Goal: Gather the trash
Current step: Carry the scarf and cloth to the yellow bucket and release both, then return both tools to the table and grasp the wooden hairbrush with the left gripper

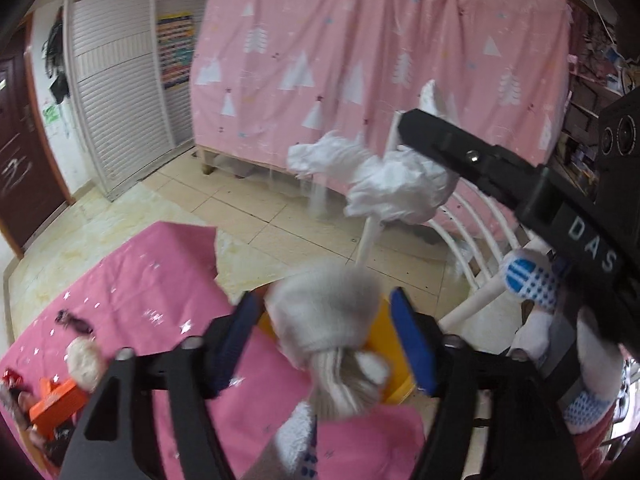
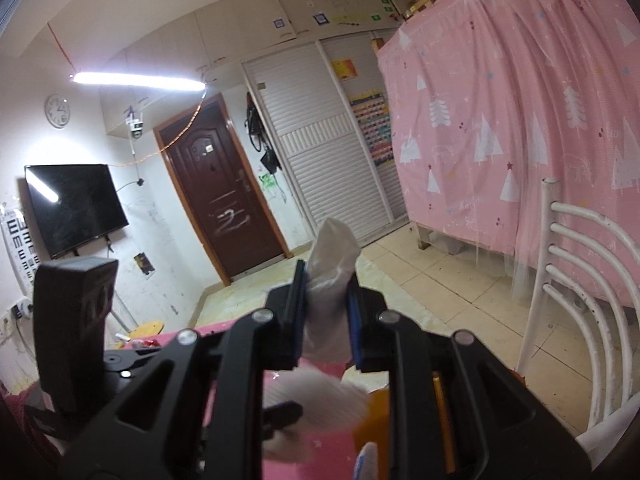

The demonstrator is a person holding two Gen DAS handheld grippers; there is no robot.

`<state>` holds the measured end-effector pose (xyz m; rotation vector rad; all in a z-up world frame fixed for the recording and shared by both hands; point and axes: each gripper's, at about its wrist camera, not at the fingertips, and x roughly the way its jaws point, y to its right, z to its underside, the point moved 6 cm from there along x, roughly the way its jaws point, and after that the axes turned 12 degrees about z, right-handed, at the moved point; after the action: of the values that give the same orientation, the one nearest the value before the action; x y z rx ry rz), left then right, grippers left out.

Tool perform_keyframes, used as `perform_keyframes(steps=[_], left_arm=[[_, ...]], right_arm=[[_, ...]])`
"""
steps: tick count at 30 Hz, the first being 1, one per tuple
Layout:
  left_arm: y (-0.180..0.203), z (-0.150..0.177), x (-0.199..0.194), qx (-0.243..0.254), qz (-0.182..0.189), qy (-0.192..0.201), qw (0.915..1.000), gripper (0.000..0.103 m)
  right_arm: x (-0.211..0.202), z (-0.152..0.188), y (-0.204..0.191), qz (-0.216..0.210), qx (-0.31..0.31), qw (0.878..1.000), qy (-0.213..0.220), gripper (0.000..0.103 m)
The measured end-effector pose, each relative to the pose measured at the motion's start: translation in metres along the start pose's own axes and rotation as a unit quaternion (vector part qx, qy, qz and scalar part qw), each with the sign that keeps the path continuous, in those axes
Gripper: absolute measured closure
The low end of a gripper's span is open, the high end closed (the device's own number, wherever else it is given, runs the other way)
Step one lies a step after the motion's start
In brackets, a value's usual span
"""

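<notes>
My right gripper (image 2: 327,294) is shut on a crumpled white tissue (image 2: 330,276); in the left wrist view the same gripper (image 1: 404,136) holds the tissue (image 1: 384,178) in the air above the floor and table edge. My left gripper (image 1: 324,332) has its blue pads apart around a blurred white crumpled wad (image 1: 324,312), above a yellow bin (image 1: 390,356). I cannot tell whether the pads touch the wad. More trash lies on the pink tablecloth (image 1: 160,280) at the left: a dark wrapper (image 1: 72,320), a pale round wad (image 1: 82,358) and an orange box (image 1: 56,400).
A white metal chair (image 2: 568,280) stands at the right, close to both grippers. A pink curtain with white trees (image 1: 360,60) hangs behind. Tiled floor (image 1: 280,208), a louvred wardrobe (image 2: 320,160), a brown door (image 2: 224,200) and a wall TV (image 2: 74,208) lie beyond.
</notes>
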<state>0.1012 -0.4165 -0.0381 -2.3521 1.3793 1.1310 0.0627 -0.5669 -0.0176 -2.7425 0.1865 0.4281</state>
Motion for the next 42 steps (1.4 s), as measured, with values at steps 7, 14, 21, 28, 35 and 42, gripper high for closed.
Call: perform_keyframes(steps=[7,14,21,28,35,42], left_arm=[[-0.006,0.003,-0.01,-0.012,-0.013,-0.002,0.9998,0.03],[-0.035,0.012,-0.069,-0.072,-0.026,0.034,0.9965,0.029],[-0.064,0.02,-0.143,-0.089,-0.067,0.093,0.9895,0.028],[-0.094,0.028,-0.202,-0.098,-0.111,0.126,0.9809,0.028],[-0.137,0.05,-0.255,-0.12,-0.162,0.153,0.9675,0.027],[-0.196,0.082,-0.287,-0.176,-0.189,0.156,0.9533,0.027]], right_arm=[[0.015,0.005,0.015,0.023,0.0,1.0,-0.017,0.083],[0.027,0.017,0.012,0.043,-0.013,0.998,-0.035,0.046],[0.03,0.021,-0.006,0.026,-0.027,0.998,-0.041,0.046],[0.033,0.03,-0.04,0.006,-0.051,0.997,-0.056,0.046],[0.037,0.033,-0.076,-0.013,-0.075,0.995,-0.066,0.046],[0.044,0.037,-0.117,-0.032,-0.105,0.991,-0.075,0.046]])
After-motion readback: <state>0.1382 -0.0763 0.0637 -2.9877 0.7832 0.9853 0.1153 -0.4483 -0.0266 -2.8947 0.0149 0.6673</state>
